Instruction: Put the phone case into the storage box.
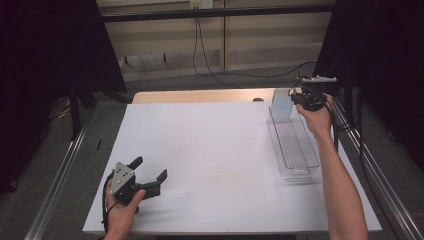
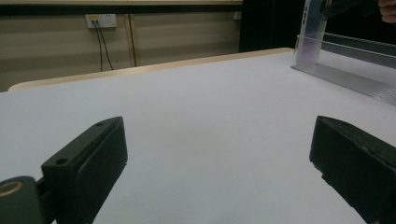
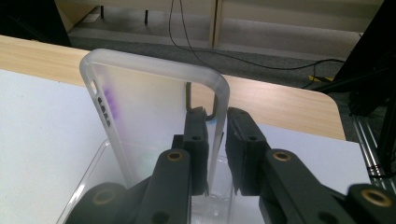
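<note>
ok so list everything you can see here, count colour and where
phone case: 1, frosted clear with a purple tint, upright at the far end of the tray, its edge between the right gripper's jaws
tray: 1, clear plastic, long and narrow, right side of the table
table: 1, white top with a wood strip along the far edge
cables: a few, black, on the grey floor beyond the table
wall socket: 1, white, on the far wall, two cables plugged in
left gripper: 1, black, jaws wide apart, near left of the table
right gripper: 1, black, closed on the case edge
</note>
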`<state>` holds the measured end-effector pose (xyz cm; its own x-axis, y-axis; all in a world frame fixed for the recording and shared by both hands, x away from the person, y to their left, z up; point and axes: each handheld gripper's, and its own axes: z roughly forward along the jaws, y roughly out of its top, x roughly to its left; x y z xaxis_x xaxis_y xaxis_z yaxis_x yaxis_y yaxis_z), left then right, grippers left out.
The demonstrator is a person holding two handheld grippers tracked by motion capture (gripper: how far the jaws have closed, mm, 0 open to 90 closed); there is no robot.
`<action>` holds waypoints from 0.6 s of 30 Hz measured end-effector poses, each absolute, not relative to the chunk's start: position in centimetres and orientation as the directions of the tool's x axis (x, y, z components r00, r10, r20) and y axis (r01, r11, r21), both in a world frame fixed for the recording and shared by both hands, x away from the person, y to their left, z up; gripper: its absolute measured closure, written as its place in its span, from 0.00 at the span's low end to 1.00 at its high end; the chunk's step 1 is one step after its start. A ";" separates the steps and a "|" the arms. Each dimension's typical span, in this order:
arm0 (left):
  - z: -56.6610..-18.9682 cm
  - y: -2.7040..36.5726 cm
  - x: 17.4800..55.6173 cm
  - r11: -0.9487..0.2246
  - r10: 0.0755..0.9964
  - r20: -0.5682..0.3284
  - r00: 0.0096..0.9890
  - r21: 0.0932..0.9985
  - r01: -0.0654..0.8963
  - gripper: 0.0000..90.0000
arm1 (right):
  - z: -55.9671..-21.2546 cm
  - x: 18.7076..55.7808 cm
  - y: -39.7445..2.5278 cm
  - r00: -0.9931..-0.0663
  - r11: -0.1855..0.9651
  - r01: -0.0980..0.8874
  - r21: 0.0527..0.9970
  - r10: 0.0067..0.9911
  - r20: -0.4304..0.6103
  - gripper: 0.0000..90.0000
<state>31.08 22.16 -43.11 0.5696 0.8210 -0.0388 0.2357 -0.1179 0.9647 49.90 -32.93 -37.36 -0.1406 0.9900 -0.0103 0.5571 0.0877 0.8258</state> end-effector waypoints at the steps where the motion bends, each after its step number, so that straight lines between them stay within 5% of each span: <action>1: -43.1 22.1 31.1 -0.118 0.820 -0.039 0.571 0.965 0.236 0.05 | -37.4 49.9 -33.0 -0.138 0.084 0.558 0.826 0.990 -0.007 0.83; 18: -43.1 22.0 31.2 -0.108 0.822 -0.045 0.567 0.967 0.232 0.05 | -37.2 49.5 -33.3 -0.142 0.062 0.551 0.832 0.990 0.020 0.65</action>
